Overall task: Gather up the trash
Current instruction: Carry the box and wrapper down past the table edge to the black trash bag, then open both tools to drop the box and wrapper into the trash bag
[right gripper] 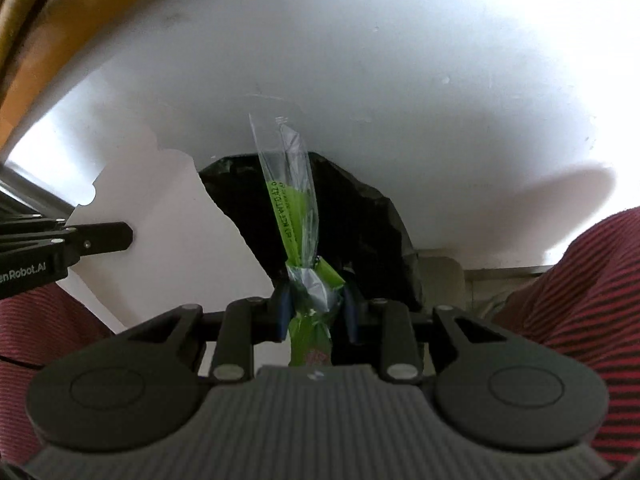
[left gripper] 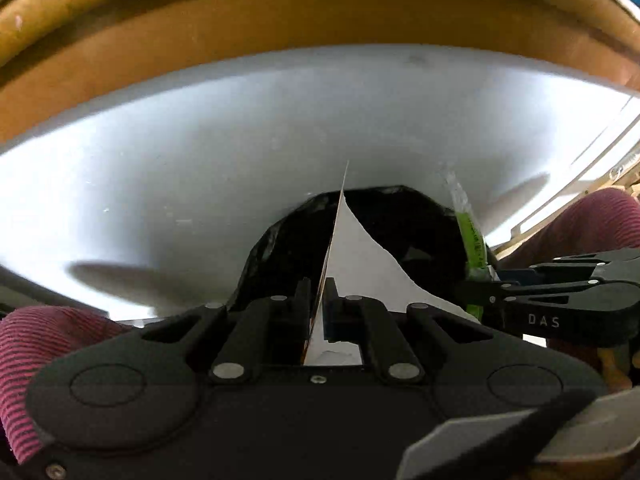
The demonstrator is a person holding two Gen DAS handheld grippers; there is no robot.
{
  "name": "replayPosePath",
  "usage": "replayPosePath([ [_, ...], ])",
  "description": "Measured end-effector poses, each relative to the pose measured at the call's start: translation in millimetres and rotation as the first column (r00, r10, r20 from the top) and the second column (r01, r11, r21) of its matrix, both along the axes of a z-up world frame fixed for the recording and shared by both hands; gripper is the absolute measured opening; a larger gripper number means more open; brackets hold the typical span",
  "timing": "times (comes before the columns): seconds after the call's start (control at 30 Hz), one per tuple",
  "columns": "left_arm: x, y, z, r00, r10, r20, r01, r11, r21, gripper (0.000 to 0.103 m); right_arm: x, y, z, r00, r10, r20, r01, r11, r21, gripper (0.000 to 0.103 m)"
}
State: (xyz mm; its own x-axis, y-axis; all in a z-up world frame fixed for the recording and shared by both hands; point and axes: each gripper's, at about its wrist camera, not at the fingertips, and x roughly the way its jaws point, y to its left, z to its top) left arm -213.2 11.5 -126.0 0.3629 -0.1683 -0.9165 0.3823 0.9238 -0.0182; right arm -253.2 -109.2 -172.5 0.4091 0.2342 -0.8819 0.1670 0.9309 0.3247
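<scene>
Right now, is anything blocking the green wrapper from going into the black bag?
Nothing visible does. The right gripper holds the green wrapper right over the black bag. The white card in the left gripper is off to the side.

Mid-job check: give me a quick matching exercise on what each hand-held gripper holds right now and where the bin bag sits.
Things:
1. left hand-held gripper
2. right hand-held gripper
3. black bag
4. white table

States:
A. lies past both pieces of trash, mouth open
B. shut on a green and clear wrapper
C. the surface beyond and under the bag
D. shut on a white sheet of card

Pairs: 1-D, 2-B, 3-A, 4-C
</scene>
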Motion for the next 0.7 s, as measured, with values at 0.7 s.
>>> replayPosePath([
  [0.7, -1, -8, -11, 1.0, -0.021, -0.007, 0.021, 0.999, 0.027, 0.012, 3, -2, -3, 1.0, 0.009, -0.007, -0.009, 1.0, 0.004, 0.04],
])
